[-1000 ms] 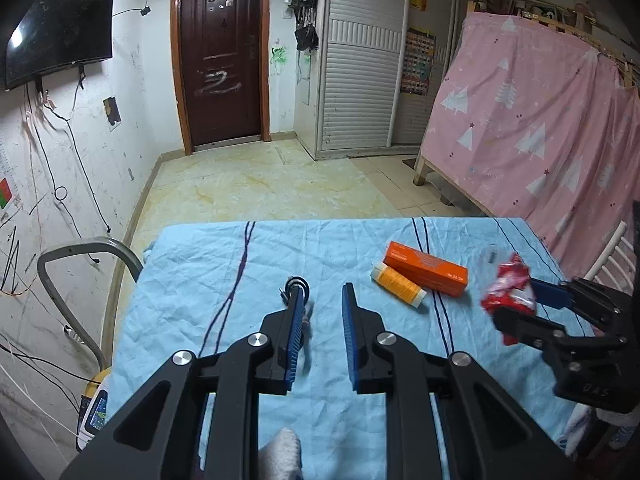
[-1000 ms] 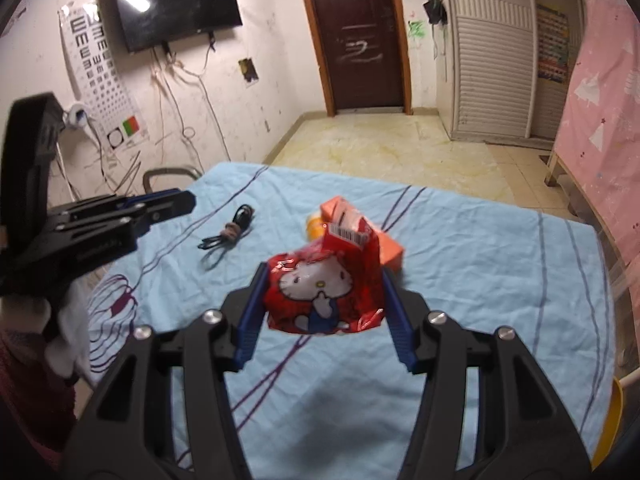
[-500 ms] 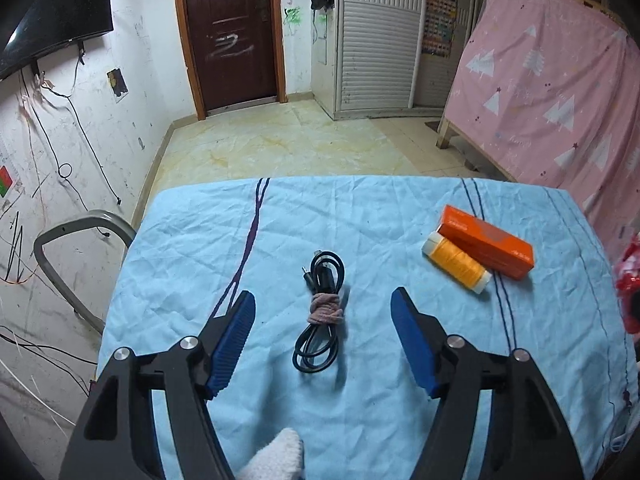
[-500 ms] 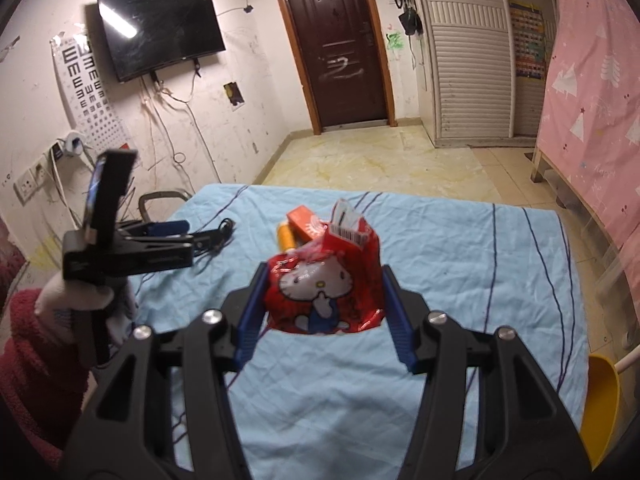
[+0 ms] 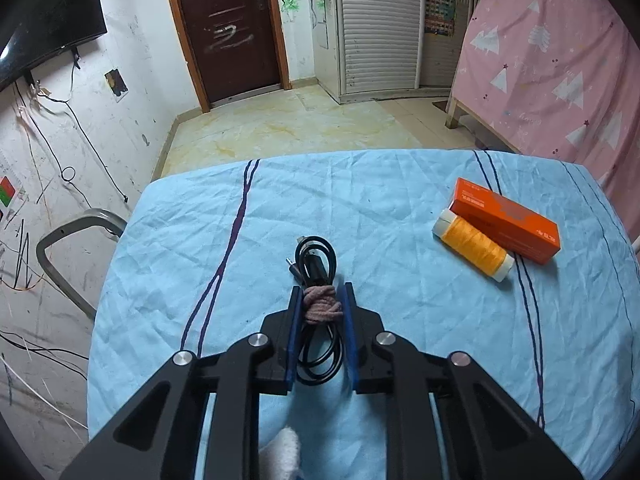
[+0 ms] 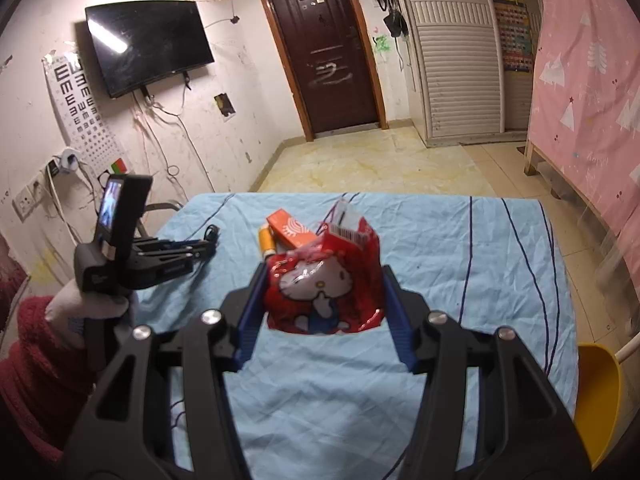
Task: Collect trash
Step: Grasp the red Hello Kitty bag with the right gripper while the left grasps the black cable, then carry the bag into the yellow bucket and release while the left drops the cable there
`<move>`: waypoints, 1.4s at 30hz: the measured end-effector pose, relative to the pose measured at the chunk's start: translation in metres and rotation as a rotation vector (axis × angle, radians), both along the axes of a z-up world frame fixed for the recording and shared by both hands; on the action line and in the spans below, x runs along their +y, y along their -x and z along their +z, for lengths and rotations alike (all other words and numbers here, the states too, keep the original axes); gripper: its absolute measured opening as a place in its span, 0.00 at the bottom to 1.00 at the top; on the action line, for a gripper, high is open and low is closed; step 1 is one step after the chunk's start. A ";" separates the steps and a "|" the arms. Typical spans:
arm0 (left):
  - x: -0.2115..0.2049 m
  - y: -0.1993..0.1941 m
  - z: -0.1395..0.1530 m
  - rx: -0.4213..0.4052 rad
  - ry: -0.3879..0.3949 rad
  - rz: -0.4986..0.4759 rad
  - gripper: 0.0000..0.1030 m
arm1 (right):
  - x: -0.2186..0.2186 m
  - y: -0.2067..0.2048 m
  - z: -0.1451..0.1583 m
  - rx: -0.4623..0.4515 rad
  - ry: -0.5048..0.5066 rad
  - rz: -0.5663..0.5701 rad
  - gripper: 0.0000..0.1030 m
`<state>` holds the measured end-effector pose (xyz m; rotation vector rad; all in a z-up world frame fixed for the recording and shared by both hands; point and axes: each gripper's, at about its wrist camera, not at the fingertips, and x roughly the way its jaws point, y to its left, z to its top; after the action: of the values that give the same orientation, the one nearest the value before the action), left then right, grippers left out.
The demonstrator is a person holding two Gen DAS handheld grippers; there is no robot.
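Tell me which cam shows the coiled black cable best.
Left wrist. The coiled black cable sits centred and close, its pink tie between the closing left gripper pads, which press on it. In the right wrist view only a small dark loop shows past the left gripper's tip.

Wrinkled light-blue cotton-like cloth covers table, matt. Black cable rubbery, slight sheen, bound by fuzzy pink tie. Orange box smooth cardboard; thread spool silky yellow. Red snack wrapper glossy crinkled plastic film. Left gripper matt black plastic, blue ribbed pads, shiny metal bolts. Dustpan smooth yellow plastic.
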<state>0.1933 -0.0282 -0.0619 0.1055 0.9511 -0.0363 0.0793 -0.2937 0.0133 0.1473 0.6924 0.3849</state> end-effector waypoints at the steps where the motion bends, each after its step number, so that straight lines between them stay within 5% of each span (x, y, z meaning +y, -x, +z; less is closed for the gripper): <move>1: 0.000 0.001 0.001 -0.001 0.006 0.001 0.09 | -0.002 0.001 0.000 -0.002 -0.002 -0.003 0.51; 11: -0.035 0.024 0.040 -0.091 0.003 -0.041 0.09 | -0.043 0.016 0.010 -0.045 -0.049 -0.076 0.52; 21: -0.116 0.046 0.071 -0.148 -0.012 -0.153 0.09 | -0.112 0.045 0.009 -0.075 -0.094 -0.195 0.52; 42: -0.296 0.102 0.091 -0.175 0.065 -0.454 0.09 | -0.236 0.092 -0.014 -0.097 -0.039 -0.475 0.60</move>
<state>0.0917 -0.3238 0.0289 0.2589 0.7355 -0.4693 -0.0132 -0.5297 -0.0005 0.3201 0.5331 -0.0499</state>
